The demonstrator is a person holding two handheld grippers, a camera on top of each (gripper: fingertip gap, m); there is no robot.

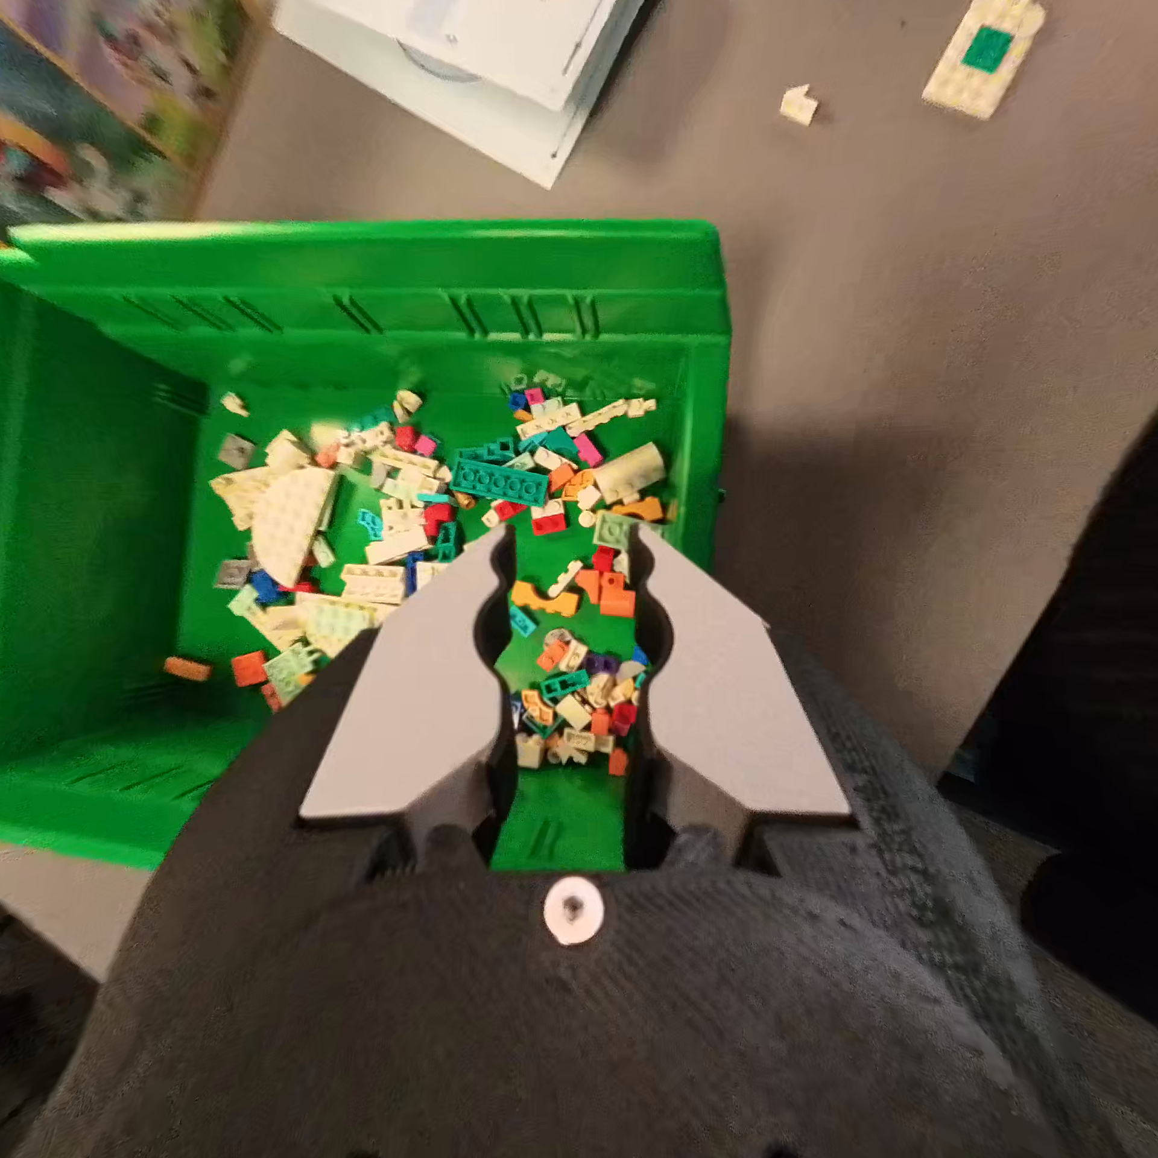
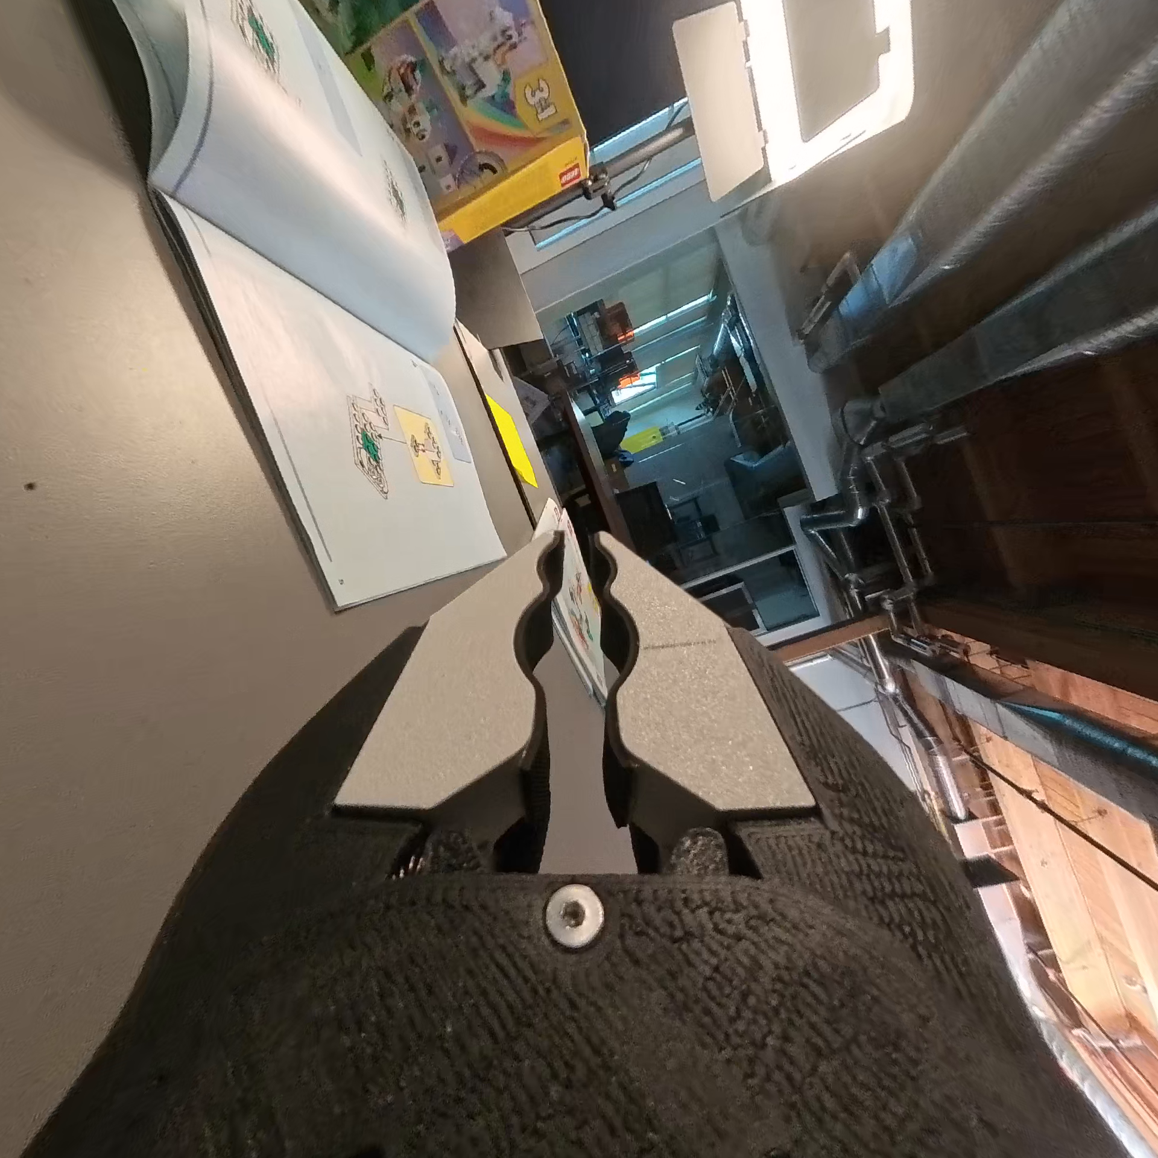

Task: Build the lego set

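Observation:
In the left wrist view, a green plastic bin (image 1: 376, 263) holds many loose lego pieces of mixed colours, among them a teal plate (image 1: 498, 484) and a white half-round plate (image 1: 288, 523). My left gripper (image 1: 573, 532) is open and empty, hovering above the bin's right part over orange pieces (image 1: 611, 595). On the table at the far right lies a white plate with a green tile (image 1: 984, 59) and a small white piece (image 1: 797, 103). In the right wrist view, my right gripper (image 2: 576, 542) is rolled sideways beside the table, its jaws a small gap apart and empty.
An open instruction booklet (image 2: 351, 401) lies on the grey table (image 2: 94, 438), also in the left wrist view (image 1: 476, 75). The lego box (image 2: 476, 106) stands behind it. A small leaflet (image 2: 579, 620) shows between the right fingers. A room and ceiling fill the right side. My hands' fingertips stand some 45 centimetres from each other.

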